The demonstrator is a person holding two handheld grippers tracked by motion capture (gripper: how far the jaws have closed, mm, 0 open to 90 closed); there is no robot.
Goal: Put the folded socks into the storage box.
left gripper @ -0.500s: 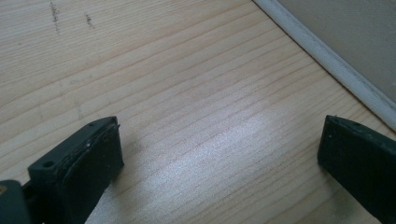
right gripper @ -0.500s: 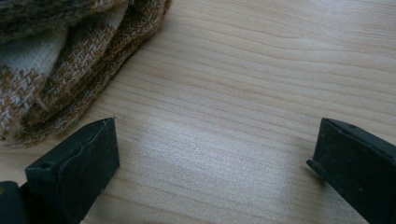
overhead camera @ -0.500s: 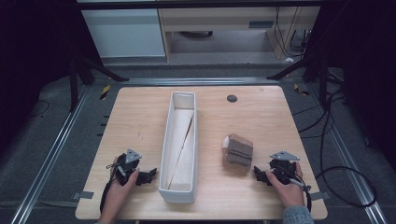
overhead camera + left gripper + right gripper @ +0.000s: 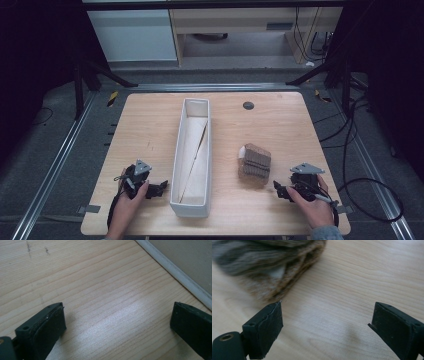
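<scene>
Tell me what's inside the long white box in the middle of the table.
The long white box looks empty: the high view shows pale inner walls, a bare floor and a slanting shadow line. The strip of floor right behind its near wall is hidden. The folded brown cloth lies outside, to its right.

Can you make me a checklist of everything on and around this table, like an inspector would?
Surface: pale wooden table, a few faint marks.
Job's things: folded brown striped fuzzy cloth lying on the table; long white bin in the middle, apart from the cloth.
Clutter: small dark round disc near the far edge.
Grippers: left gripper beside the bin, jaws open, nothing between them; right gripper just short of the cloth, jaws open, nothing between them.
Cables: black cable looping on the floor by the right gripper.
Surroundings: grey floor, metal rails, white cabinet behind.
</scene>
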